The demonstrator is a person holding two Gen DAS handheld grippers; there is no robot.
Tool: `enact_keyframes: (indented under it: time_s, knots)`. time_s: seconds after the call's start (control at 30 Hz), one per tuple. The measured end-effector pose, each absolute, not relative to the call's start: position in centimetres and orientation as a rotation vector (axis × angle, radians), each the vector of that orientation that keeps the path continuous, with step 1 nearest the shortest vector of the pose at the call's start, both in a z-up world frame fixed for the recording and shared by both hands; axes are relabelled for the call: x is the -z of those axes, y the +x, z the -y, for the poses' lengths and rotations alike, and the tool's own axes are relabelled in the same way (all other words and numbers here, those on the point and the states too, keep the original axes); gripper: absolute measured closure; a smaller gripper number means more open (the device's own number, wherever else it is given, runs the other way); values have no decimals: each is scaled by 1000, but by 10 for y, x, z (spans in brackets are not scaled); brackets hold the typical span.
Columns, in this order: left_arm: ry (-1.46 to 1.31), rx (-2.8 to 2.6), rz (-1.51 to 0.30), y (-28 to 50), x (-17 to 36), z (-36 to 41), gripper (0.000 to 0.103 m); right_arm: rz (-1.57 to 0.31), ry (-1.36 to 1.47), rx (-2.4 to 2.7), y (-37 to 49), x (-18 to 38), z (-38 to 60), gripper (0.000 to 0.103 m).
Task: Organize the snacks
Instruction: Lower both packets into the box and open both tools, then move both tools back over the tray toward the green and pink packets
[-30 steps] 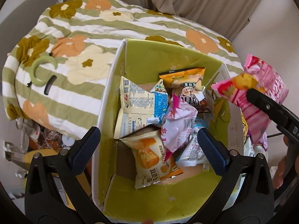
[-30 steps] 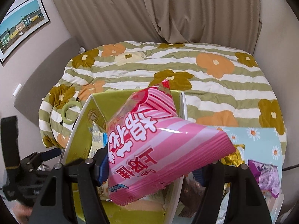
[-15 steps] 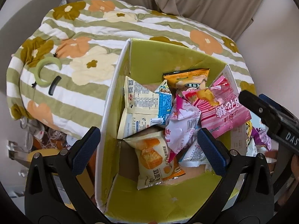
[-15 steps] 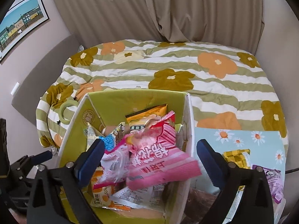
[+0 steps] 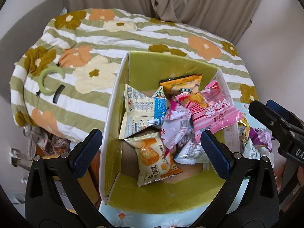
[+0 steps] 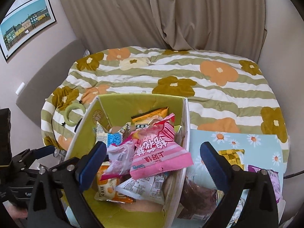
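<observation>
**Snack packets piled in an open green-lined box, both grippers empty above it**

An open box (image 5: 167, 195) with a green lining and white outer walls sits on a flowered, striped bedcover (image 6: 218, 93). Between and beyond the spread jaws of the left gripper (image 5: 152, 148), at least six packets lie jumbled inside. A pink striped packet (image 5: 212, 114) rests on top of the pile; its long axis slants from the far middle of the box toward the right wall, with one end overhanging that wall. An orange cake packet (image 5: 155, 159) lies flat on the box floor, nearest the jaws. A cream and blue packet (image 5: 140, 112) leans by the left wall.

The right gripper (image 6: 152, 161) also stands wide open, holding nothing. Outside the box, by its right finger, more packets lie on a daisy-print surface (image 6: 237, 138).
</observation>
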State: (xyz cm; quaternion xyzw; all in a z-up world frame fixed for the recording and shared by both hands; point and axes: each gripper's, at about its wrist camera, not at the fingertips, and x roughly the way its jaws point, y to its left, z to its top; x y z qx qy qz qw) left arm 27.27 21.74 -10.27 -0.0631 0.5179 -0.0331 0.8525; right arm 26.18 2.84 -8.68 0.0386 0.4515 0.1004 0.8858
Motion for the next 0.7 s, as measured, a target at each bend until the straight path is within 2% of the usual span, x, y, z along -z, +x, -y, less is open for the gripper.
enact_keyframes:
  time_s: [0.37,0.7]
  knots:
    - [-124,169,-1043,249,63,-192,1,-870,70,-135,211,46,-6,5]
    - [-110,277,-1011,218,43,-110,1,-855,136,-33,161,30,68,5]
